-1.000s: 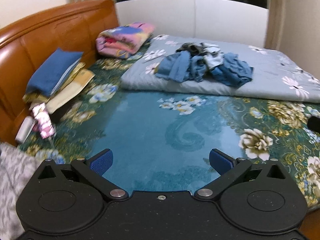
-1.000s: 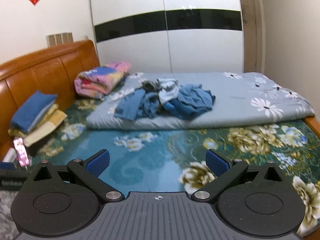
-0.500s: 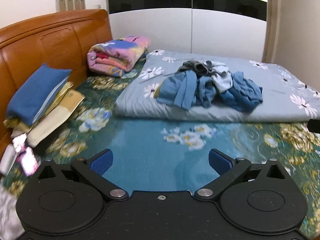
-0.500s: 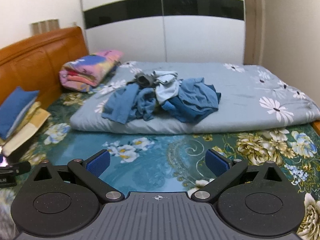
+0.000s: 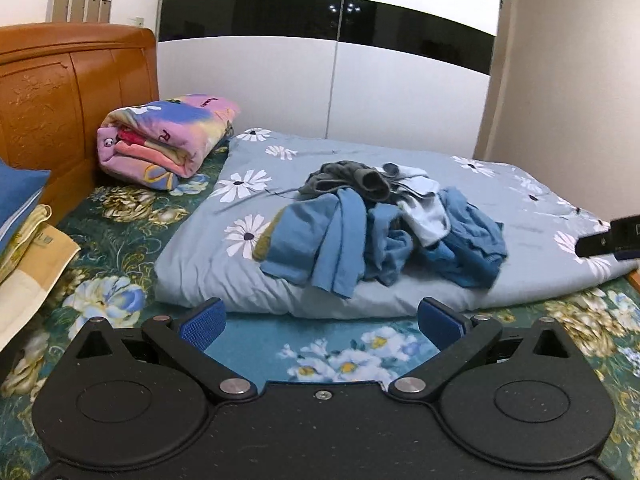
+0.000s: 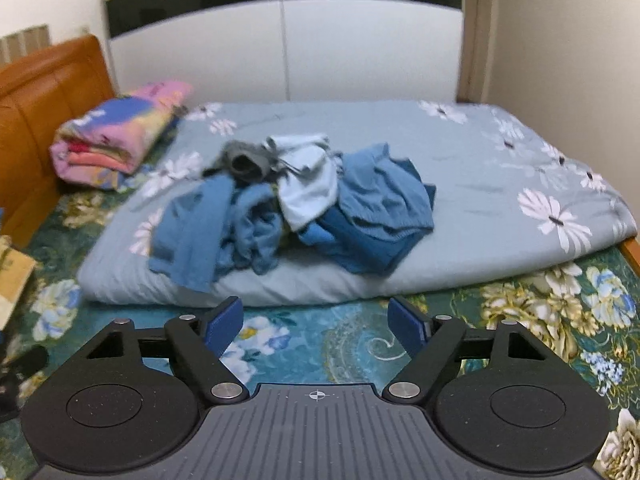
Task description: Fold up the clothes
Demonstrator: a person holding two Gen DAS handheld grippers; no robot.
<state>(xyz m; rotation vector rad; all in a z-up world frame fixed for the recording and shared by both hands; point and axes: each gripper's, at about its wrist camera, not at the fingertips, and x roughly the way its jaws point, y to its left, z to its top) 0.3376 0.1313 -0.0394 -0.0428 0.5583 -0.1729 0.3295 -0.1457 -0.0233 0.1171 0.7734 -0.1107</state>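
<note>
A heap of unfolded clothes, mostly blue with a grey and a white piece, lies on a folded light-blue flowered quilt; it also shows in the right wrist view. My left gripper is open and empty, above the green flowered bedsheet short of the quilt's near edge. My right gripper is open and empty, also short of the quilt. Part of the right gripper shows at the right edge of the left wrist view.
A folded pink patterned blanket lies by the orange wooden headboard. Stacked pillows sit at the left. A white and black wardrobe stands behind the bed. The bed's wooden edge shows at the right.
Both grippers have moved forward toward the clothes heap, which now looks larger and nearer. Both stayed open, and the right one's fingers now stand a little closer together.
</note>
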